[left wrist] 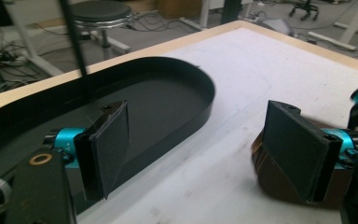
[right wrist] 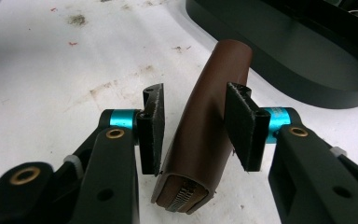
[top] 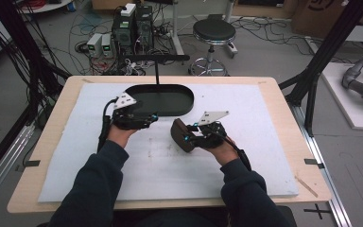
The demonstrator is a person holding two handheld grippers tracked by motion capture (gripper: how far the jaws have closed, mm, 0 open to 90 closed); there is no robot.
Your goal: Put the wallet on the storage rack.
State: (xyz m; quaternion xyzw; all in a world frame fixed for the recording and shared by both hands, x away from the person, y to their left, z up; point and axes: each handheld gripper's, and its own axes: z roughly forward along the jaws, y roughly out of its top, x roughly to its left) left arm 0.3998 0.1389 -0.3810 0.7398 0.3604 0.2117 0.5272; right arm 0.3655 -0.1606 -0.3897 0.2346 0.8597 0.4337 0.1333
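- right tool (right wrist: 193,128) straddles the brown leather case (right wrist: 205,130) at frame centre on the desk (top: 264,118), jaws spread and apparently just clear of it, likely letting go.
- left tool (left wrist: 205,154) is spread and empty beside the black tray (left wrist: 168,93); next, pinch the case and carry it trayward.

Your right gripper (top: 192,134) has the brown case (top: 180,135) between its jaws — one pad apart from it, the other close against it. Just behind stands the black tray (top: 163,100), its wall blocking a level push forward; your left gripper (top: 147,119) sits at its near rim. The white mat (top: 170,175) toward you lies open — room to pull back.
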